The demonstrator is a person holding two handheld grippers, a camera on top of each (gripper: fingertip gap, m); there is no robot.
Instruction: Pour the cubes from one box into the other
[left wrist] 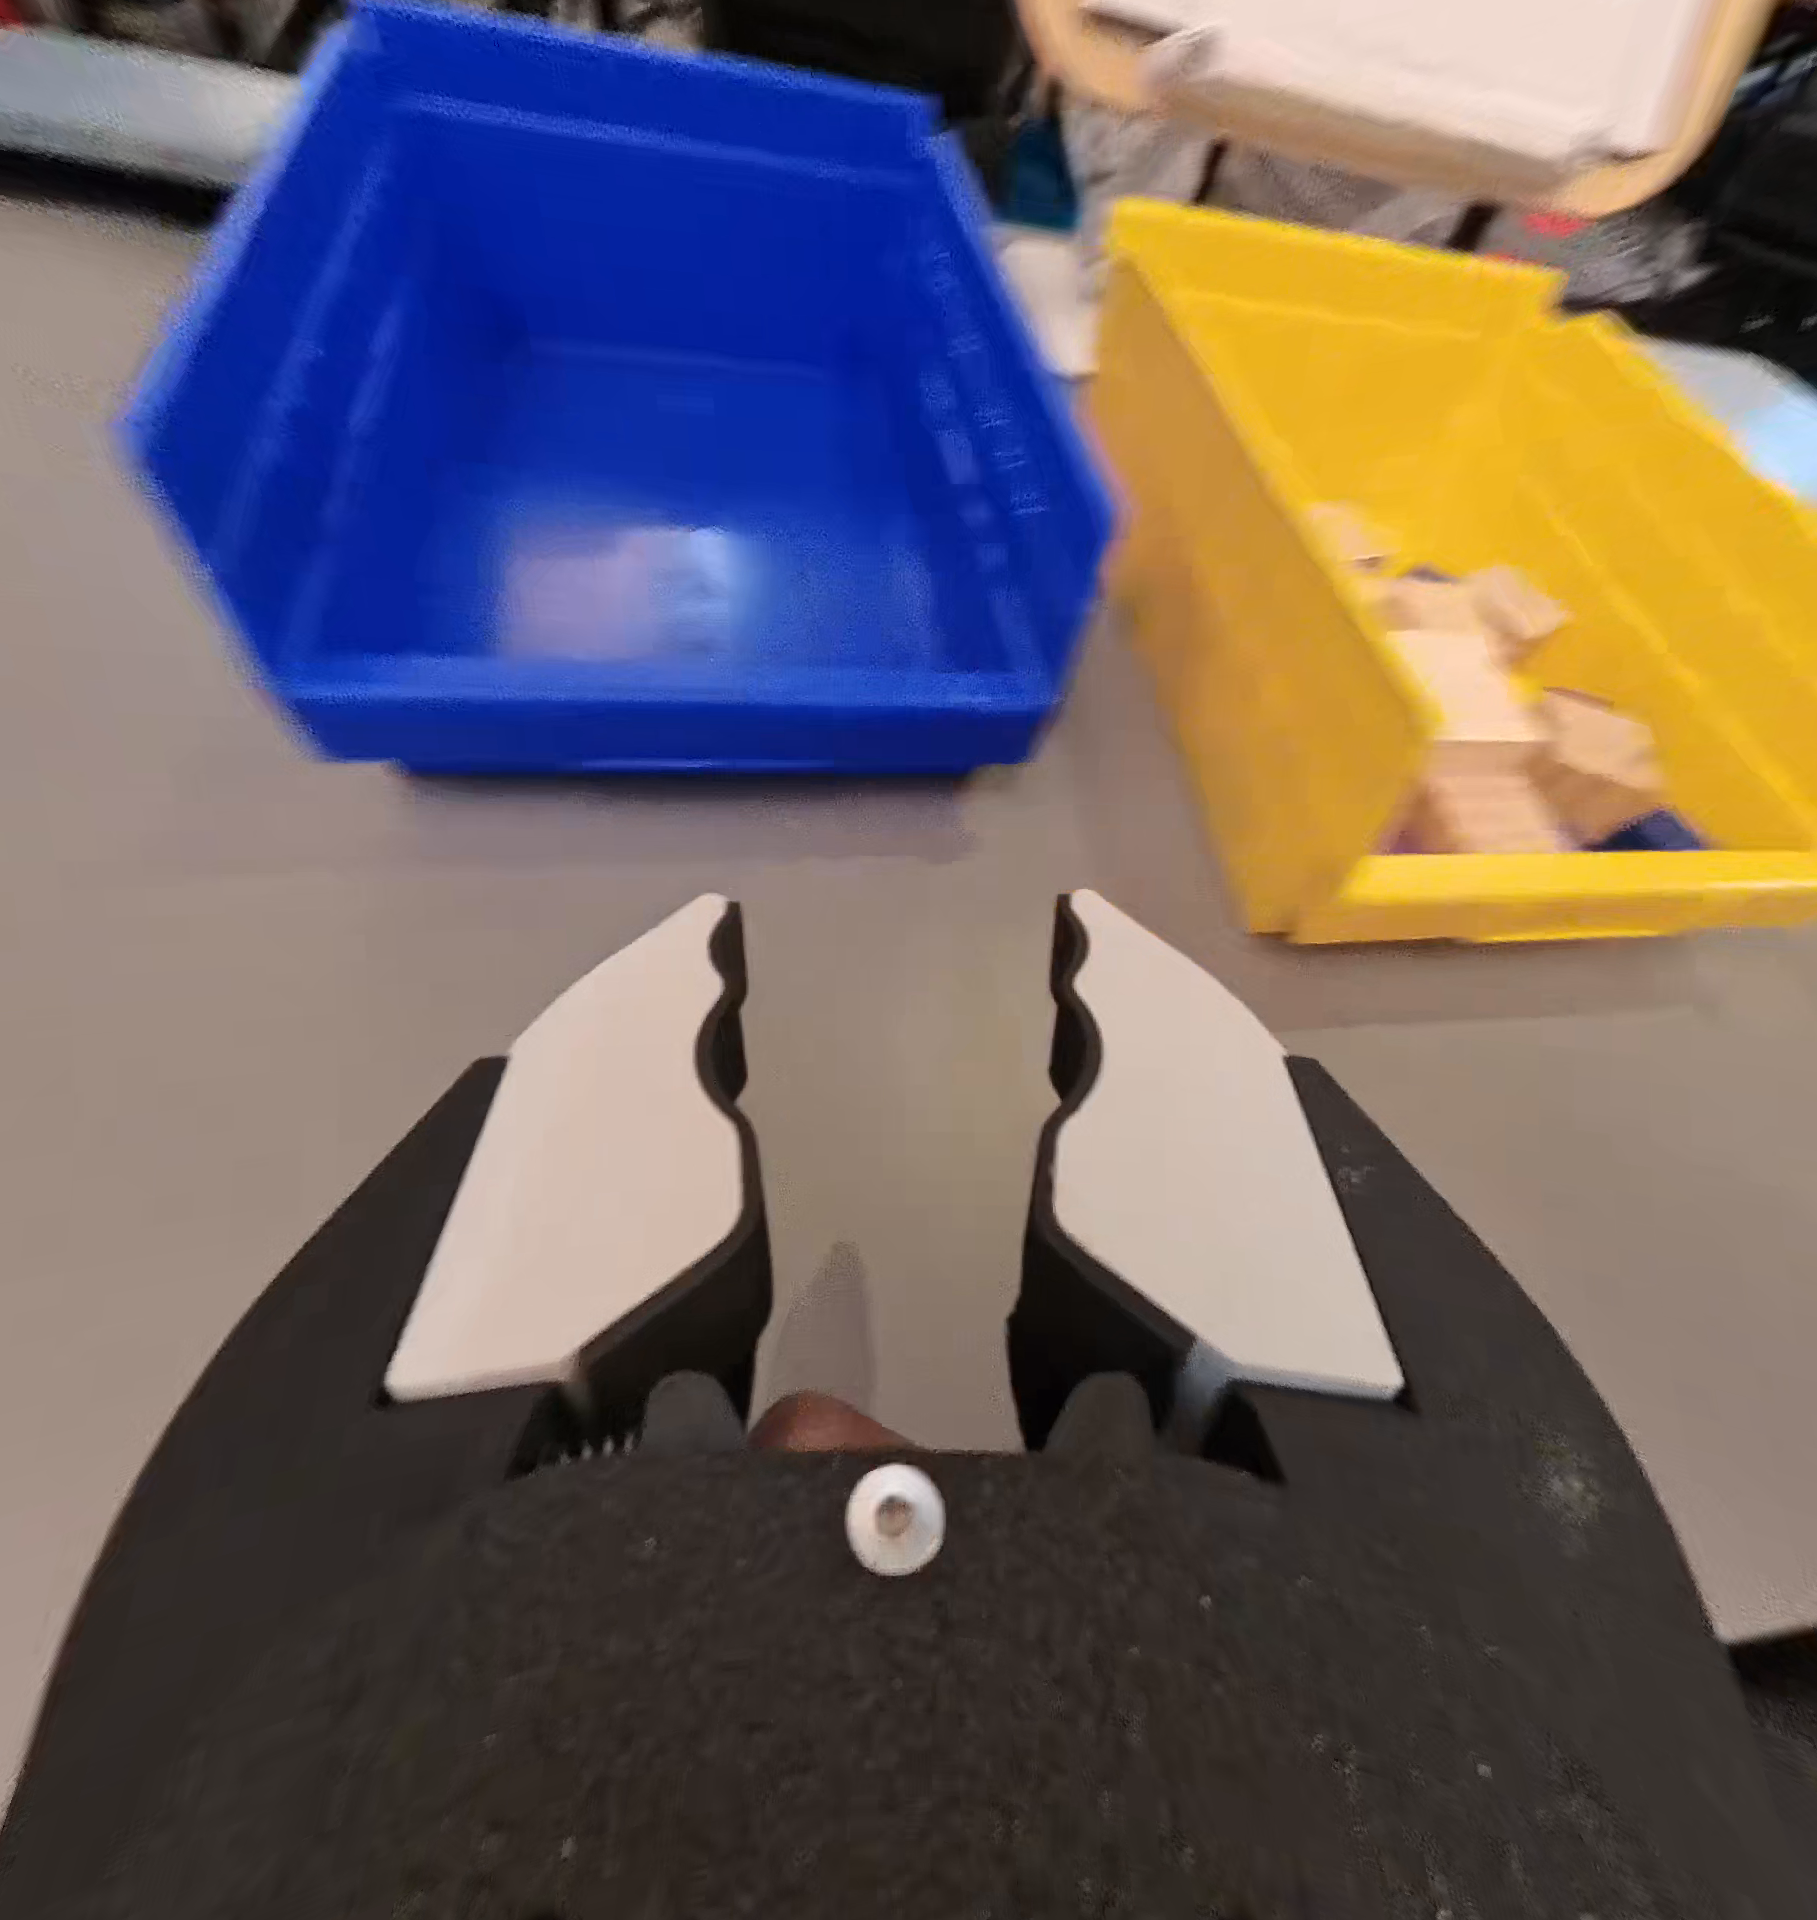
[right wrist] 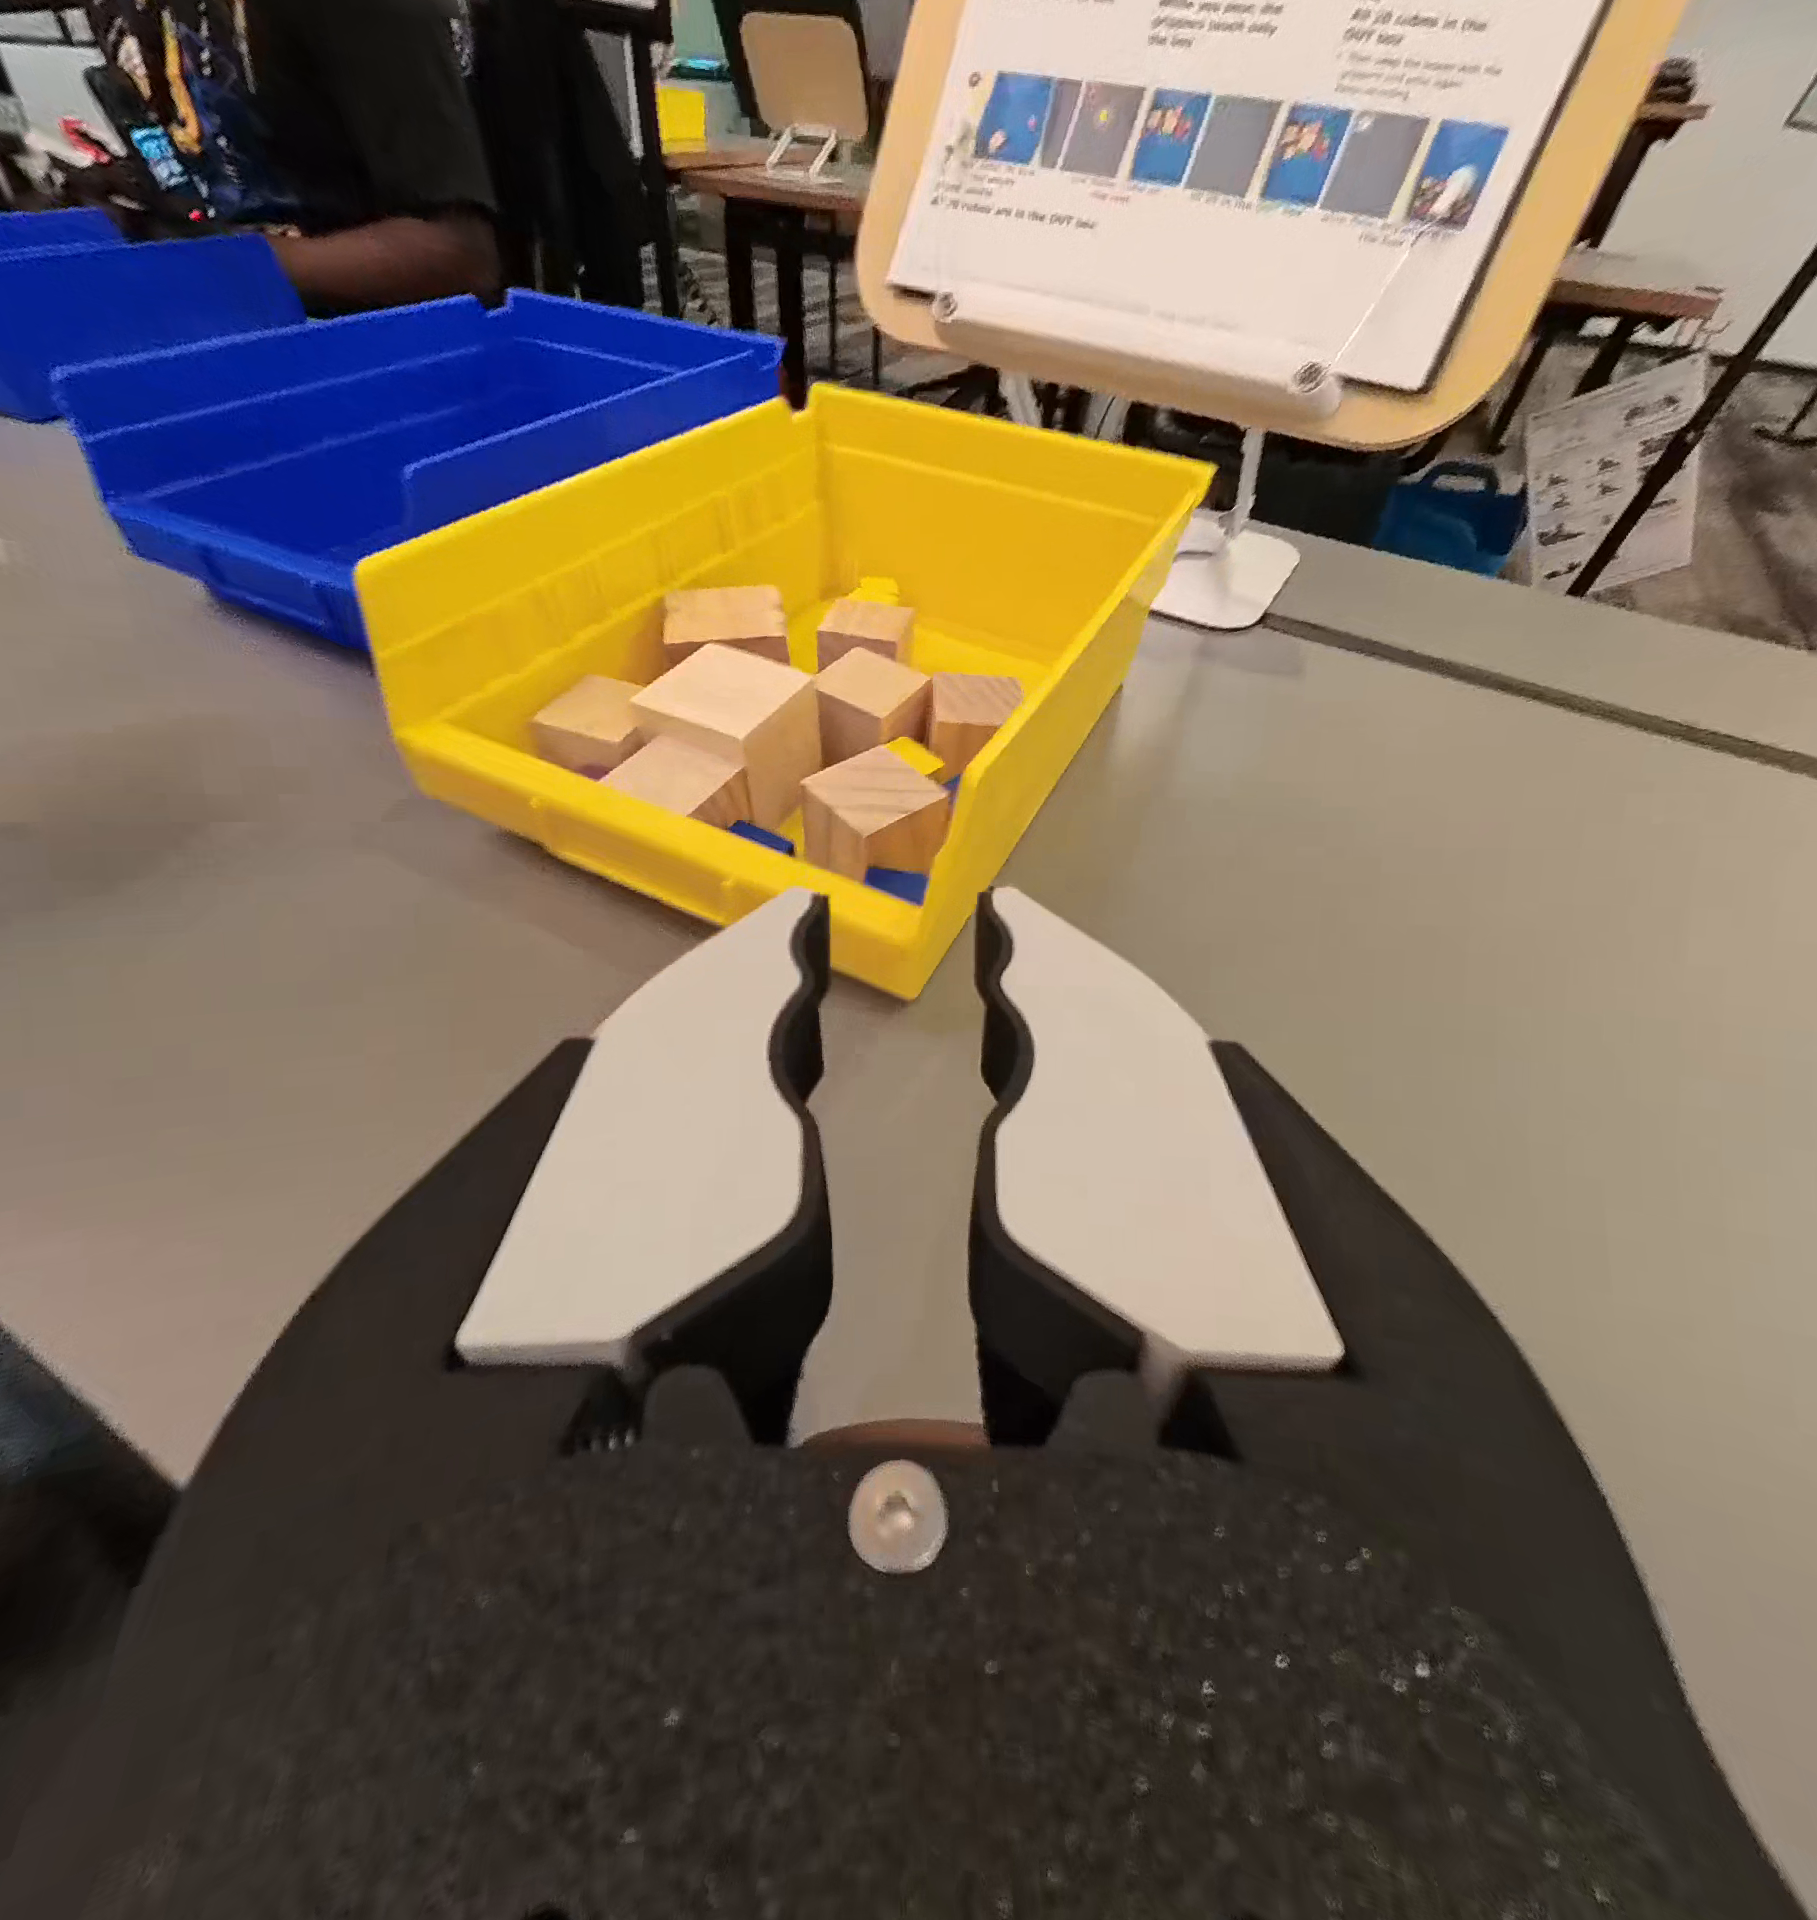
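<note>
1. Left two-finger gripper with grey plastic fingers and black scalloped pads [left wrist: 896, 914]: jaws parted, nothing between them, over bare table in front of the glossy blue plastic bin [left wrist: 613, 436]. That bin is empty and sits just left of the yellow one.
2. Right two-finger gripper of the same build [right wrist: 902, 909]: jaws parted with a narrower gap, nothing gripped, tips right at the near corner of the glossy yellow plastic bin [right wrist: 571, 582]. Contact with the rim: cannot tell.
3. Pale unfinished wooden cubes [right wrist: 738, 707]: all in the yellow bin, loose and jumbled, some tilted on edge. Small blue and yellow pieces lie under them.
4. My read: nothing poured yet; the yellow bin still needs gripping.
5. Risk: thin, slick bin wall against scalloped pads. A one-corner grip could let the bin twist or slip as the cubes shift.
6. Risk: the cubes are hard and sharp-edged and will likely slide in a bunch. Tilting fast could bounce them over the blue bin's low front lip onto the smooth matte grey tabletop [right wrist: 1403, 935].
7. Risk: the bins are nearly touching, so swinging the yellow one may shove the blue one out from under the pour.
8. Risk: the tan document stand with a white printed sheet [right wrist: 1216, 208] is close behind the yellow bin and could get clipped on the lift.
</note>
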